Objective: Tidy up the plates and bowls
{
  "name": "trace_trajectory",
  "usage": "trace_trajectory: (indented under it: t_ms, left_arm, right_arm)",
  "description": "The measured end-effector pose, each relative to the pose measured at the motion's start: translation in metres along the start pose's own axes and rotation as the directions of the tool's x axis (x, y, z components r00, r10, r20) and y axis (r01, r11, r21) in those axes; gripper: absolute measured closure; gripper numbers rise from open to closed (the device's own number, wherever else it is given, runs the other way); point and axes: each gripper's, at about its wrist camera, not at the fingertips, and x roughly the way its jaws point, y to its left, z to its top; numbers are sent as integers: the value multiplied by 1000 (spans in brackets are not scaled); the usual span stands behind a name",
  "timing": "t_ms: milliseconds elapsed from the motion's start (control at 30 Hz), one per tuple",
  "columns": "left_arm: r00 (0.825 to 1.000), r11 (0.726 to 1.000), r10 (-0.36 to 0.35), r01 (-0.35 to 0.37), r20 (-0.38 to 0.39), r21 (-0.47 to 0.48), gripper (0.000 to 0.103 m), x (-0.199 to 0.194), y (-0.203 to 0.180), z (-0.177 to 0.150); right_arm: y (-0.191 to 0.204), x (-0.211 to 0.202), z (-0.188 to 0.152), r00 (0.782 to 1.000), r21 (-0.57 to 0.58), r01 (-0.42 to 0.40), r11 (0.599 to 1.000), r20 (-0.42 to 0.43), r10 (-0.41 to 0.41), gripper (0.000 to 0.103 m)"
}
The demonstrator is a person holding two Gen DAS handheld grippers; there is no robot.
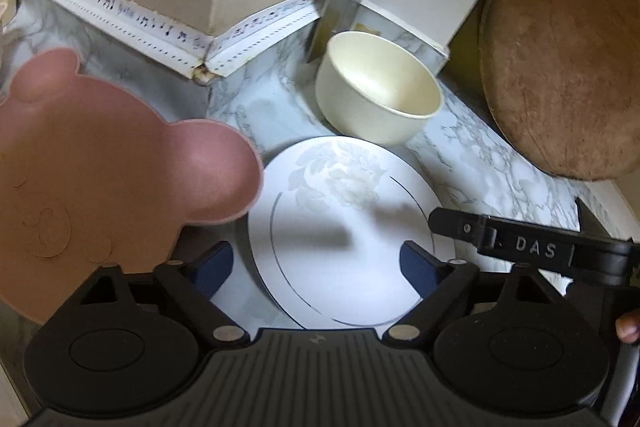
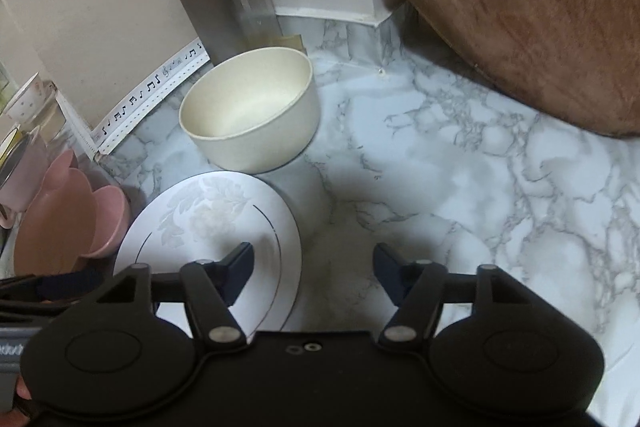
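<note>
A white plate [image 1: 344, 227] with a pale flower print lies flat on the marble counter. Behind it stands a cream bowl [image 1: 376, 87], empty and upright. A pink bear-shaped plate [image 1: 100, 179] sits to the left, its ear overlapping the white plate's rim. My left gripper [image 1: 316, 267] hangs open over the plate's near left part, its pads pressing nothing. In the right wrist view, my right gripper [image 2: 314, 265] is open astride the white plate's [image 2: 208, 227] right rim, with one finger over the plate and one over bare marble. The cream bowl [image 2: 252, 111] and the pink plate [image 2: 60, 227] lie beyond.
A large round wooden board [image 1: 568, 59] leans against the wall at the right. Cups [image 2: 24, 147] crowd the far left. A wall corner with music-note trim [image 1: 160, 27] closes the back. Bare marble counter [image 2: 480, 207] stretches to the right of the plate. The right gripper's black body [image 1: 520, 247] crosses the plate's right side.
</note>
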Motion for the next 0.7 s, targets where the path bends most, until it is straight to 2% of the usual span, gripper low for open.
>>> trace_trajectory:
  t_ms: [33,100,200,333,400,700]
  left_arm:
    - [1000,1000,4,-4,-2,0,21,1,1,1]
    - [1000,1000,12,-12,-15,-3,35,6,3,3]
    - [999,999,1,-2,-33,-32,45,11,9,5]
    - [1000,999,6,-7,-31,-37,51,12,12,7]
    - [999,999,19,-20,-28,-41,64,12,14,7]
    - [999,999,26,-27,-34,-42,85,10,25,10]
  right_arm:
    - [1,2,0,1000,-1,-6,1000,-4,6,40]
    - [3,4,0,1000,-6,-12,1000,-13,12,46]
    - [2,9,2,999,3,-32,999,-29,32,57]
    - [3,13,1,998,13,-50,999,-37,50,70]
    - [3,13,1,997,22,-60,998,-38,61,79]
    - [1,9,-2,997,54,-67,996,-34,69,88]
